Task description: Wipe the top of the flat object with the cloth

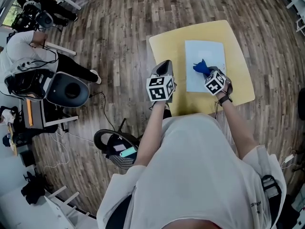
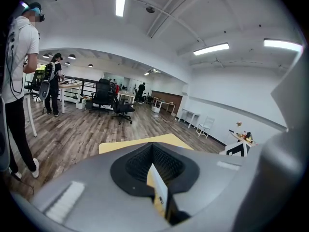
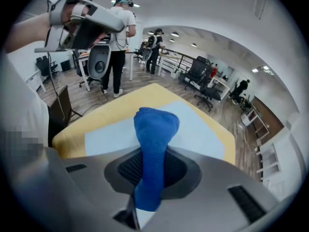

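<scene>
Head view: yellow table [image 1: 167, 46] w/ pale-blue flat sheet [image 1: 205, 49] on it, long axis running away from me. My right gripper [image 1: 208, 73] is over the sheet's near half w/ the blue cloth [image 1: 200, 67]. My left gripper [image 1: 165, 65] is off to the sheet's left.

Left gripper view: jaws pinched together, empty, aimed across the room.

Right gripper view: jaws clamped on the cloth, sheet just ahead & below, so right is nearer.

cloth [image 3: 154, 129]: blue | flat object [image 1: 205, 51]: pale blue | table [image 1: 167, 46]: yellow | floor [image 1: 119, 32]: brown wood-grain
</scene>
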Motion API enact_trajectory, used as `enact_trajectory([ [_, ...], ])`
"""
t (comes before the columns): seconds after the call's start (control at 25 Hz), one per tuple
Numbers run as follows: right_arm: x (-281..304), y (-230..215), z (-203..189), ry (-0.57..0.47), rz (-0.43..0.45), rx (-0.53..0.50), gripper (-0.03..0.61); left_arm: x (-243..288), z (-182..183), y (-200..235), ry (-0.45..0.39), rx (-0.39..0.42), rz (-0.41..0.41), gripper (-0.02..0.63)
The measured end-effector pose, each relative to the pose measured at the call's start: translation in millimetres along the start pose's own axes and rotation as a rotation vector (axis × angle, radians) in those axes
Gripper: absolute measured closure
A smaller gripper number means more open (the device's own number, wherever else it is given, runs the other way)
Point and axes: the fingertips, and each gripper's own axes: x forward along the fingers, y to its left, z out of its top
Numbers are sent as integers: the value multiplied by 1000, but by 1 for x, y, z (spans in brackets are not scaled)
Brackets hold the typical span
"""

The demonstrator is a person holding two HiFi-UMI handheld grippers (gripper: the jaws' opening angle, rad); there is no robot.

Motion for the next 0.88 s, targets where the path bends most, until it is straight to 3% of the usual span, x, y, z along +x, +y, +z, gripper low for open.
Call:
enact_trajectory([
  [0.2,25,52,53,-26,105,-193,511,-6,2,7,-5,-1,20,609],
  [0.4,44,63,51,11,60,-321,511,-9,3,7,-12,-13,26,609],
  [0.6,36,41,19,42,22,-264,511,-7,6,2,-16,-7,15,609],
  [0.88,8,-8,-62,133,-73,-65,511,-3,-7,-11,9,1,-21,609],
])
